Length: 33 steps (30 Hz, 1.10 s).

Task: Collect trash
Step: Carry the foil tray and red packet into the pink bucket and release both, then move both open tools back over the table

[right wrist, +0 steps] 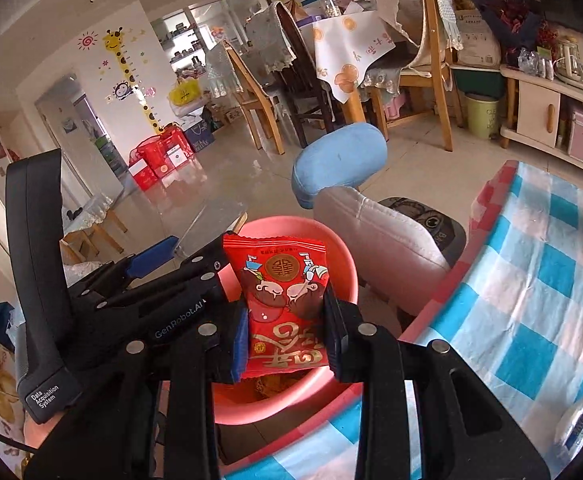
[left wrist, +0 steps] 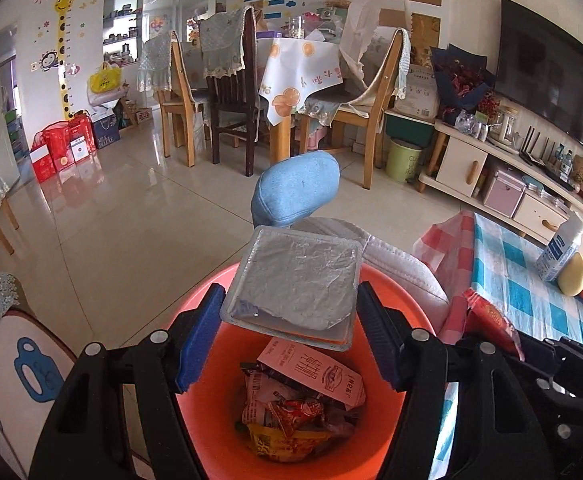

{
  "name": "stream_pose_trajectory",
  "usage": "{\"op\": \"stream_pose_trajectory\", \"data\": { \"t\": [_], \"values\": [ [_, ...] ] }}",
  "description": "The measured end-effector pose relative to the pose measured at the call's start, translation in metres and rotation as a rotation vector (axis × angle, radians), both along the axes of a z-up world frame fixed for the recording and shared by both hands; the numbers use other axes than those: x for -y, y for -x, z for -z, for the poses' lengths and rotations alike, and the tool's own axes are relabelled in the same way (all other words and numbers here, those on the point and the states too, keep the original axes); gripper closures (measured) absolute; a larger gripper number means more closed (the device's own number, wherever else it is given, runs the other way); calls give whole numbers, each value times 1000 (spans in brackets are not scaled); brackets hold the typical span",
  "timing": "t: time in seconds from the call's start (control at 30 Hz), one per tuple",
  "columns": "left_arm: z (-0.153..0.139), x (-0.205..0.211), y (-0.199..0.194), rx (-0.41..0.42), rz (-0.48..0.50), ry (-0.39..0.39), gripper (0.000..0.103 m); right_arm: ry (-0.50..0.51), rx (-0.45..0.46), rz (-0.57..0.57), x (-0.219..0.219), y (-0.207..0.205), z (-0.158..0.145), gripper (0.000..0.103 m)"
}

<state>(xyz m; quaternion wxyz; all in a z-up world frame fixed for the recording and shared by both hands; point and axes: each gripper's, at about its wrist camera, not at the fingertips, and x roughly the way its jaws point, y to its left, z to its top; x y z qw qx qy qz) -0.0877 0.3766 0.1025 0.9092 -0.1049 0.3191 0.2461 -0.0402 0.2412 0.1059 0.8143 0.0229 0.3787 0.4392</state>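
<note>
An orange bin (left wrist: 207, 432) stands on the floor beside the checked table, with several wrappers (left wrist: 291, 412) inside. My left gripper (left wrist: 291, 332) is shut on a square foil-lidded tray (left wrist: 297, 280), held right above the bin's mouth. In the right wrist view my right gripper (right wrist: 287, 340) is shut on a red snack packet (right wrist: 283, 300) over the near rim of the same bin (right wrist: 343, 264). The left gripper's black body (right wrist: 131, 292) sits just left of the right one. The red packet (left wrist: 491, 320) also shows at the right of the left wrist view.
A blue-and-white checked tablecloth (right wrist: 531, 300) covers the table on the right, with a white bottle (left wrist: 561, 246) and yellow fruit (left wrist: 573, 276) on it. A grey chair with a blue cushion (left wrist: 295, 188) stands behind the bin. Dining chairs, a TV cabinet and a green bin (left wrist: 403, 158) lie farther off.
</note>
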Motion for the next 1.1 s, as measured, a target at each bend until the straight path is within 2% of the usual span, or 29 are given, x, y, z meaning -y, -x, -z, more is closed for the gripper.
{"op": "stream_pose_trajectory", "data": {
  "t": [0.2,0.27,0.33,0.5,0.7,0.87,1.1],
  "values": [
    [6,-14,1,-34,-62,-2,33,-35,-87,-25,-12,-9,16,68],
    [8,-14,-1,-51,-81,-22,19,-26,-105,-22,-12,-10,21,62],
    [7,-13,-1,-50,-92,-42,11,-30,-104,-7,-8,-9,22,46],
    [5,-8,-2,-50,-79,-58,9,-26,-64,47,9,-4,18,30],
    [3,8,-7,-66,-41,-110,9,-9,14,102,37,6,8,18],
    [-1,21,-11,-60,-4,-134,9,32,80,151,60,15,5,14],
    [-3,43,-20,-68,31,-171,9,85,124,208,91,23,11,11]
  ]
}}
